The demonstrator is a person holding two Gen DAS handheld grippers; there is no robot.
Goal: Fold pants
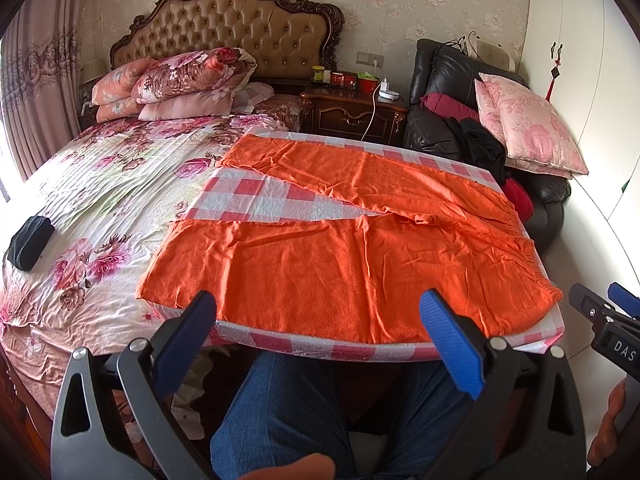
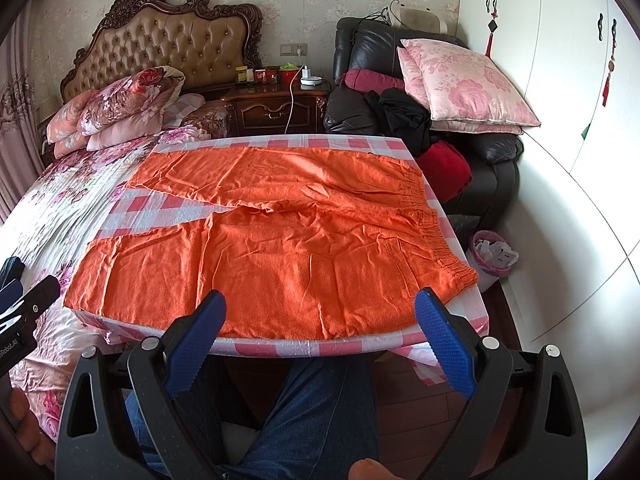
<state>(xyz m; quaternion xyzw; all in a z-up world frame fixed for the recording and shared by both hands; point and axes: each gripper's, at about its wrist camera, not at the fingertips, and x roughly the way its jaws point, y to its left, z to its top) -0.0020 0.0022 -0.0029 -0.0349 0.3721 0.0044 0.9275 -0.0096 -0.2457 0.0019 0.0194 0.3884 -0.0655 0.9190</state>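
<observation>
From the left wrist view we see the orange pants [image 1: 340, 248] spread flat across the checked table [image 1: 256, 200], which we'll take as our landmark. The waistband sits at the table's right end and the two legs fan out toward its left end, splayed apart so the cloth shows between them. That layout looks made for a lengthwise fold, one leg over the other. Our left gripper [image 1: 320, 336] hovers off the table's near edge, over the near leg, fingers spread wide and holding nothing. We're seated, knees in jeans [image 1: 288, 408] tucked under that near edge, which keeps both tools within easy reach of the fabric. The other tool peeks in past the table's right near corner. Beyond the table's left side lies the floral bed [image 1: 100, 184].

Over to the right wrist view, and the right gripper [image 2: 320, 328] is likewise parted wide and empty, poised at the table's near edge, closer to the gathered waistband [image 2: 436, 232]. The near leg hem reaches the table's left near corner, slightly overhanging. Nothing is folded yet, we'd judge; one tool placed toward the hem, one toward the waist suggests we're about to pinch the near edge and carry it over the far leg.
</observation>
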